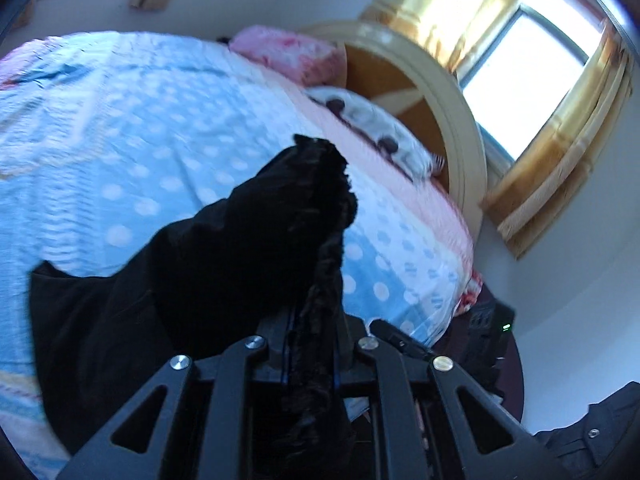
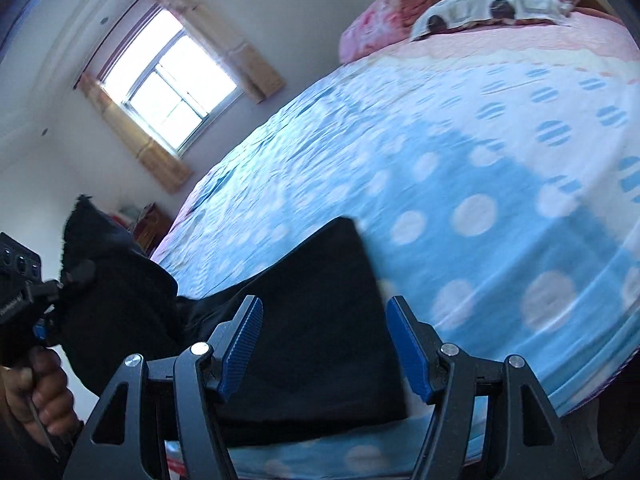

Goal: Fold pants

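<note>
The left gripper (image 1: 312, 320) pinches a raised end of the soft, limp black pants (image 2: 320, 340). The right gripper (image 2: 324, 344) hangs spread above them; the near edge looks best to grip.

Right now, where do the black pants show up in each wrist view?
Left wrist view: the black pants fill the lower centre, an end bunched between the left gripper fingers.
Right wrist view: lower left to centre, lying on the bed beyond the open right gripper.
Shared landmark: the pink pillow.
</note>
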`<state>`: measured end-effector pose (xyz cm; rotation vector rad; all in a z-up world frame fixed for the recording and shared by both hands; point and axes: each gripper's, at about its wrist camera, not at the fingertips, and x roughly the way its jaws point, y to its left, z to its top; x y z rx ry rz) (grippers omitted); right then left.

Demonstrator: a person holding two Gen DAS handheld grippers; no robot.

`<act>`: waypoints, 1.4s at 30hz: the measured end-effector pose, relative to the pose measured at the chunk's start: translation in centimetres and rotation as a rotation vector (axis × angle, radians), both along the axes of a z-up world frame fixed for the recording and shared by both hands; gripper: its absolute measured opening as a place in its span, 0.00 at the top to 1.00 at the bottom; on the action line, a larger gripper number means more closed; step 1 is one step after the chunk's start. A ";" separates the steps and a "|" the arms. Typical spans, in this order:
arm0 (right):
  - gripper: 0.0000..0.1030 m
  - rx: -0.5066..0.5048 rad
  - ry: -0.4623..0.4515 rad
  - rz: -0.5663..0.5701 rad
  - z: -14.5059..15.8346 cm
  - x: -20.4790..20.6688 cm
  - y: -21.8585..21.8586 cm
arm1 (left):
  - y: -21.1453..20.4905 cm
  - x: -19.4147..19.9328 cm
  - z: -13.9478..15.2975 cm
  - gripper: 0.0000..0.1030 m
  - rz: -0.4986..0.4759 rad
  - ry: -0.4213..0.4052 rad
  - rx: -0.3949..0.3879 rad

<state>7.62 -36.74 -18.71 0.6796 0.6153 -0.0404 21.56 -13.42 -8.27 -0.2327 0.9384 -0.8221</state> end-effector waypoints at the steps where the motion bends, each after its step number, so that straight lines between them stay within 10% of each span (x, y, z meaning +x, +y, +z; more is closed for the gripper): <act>1: 0.36 -0.002 0.001 -0.005 -0.1 0.0 -0.2 | -0.8 0.2 -0.7 0.86 -0.009 0.011 0.013; 7: 0.36 -0.010 0.007 -0.015 -0.7 0.1 -1.1 | -4.5 0.4 -4.0 0.68 -0.060 0.057 0.093; 12: 0.36 -0.004 0.010 -0.002 -1.2 0.3 -0.6 | -2.0 -0.9 -3.3 0.26 0.013 0.003 0.047; 25: 0.37 -0.163 0.123 0.301 -1.3 5.0 6.2 | 6.0 -4.0 -6.3 0.20 0.270 -0.208 0.353; 27: 0.64 -0.196 0.148 0.340 -1.3 5.3 7.5 | 6.7 -4.2 -6.8 0.20 0.279 -0.206 0.356; 30: 0.76 -0.232 0.099 0.366 0.5 4.3 8.0 | 7.3 -4.3 -7.1 0.20 0.294 -0.214 0.353; 35: 0.77 -0.288 0.047 0.330 2.9 1.4 7.0 | 7.7 -4.0 -7.7 0.09 0.312 -0.222 0.350; 42: 0.62 -0.220 0.188 0.255 -2.1 2.5 3.9 | 7.1 -3.4 -10.3 0.08 0.301 -0.197 0.375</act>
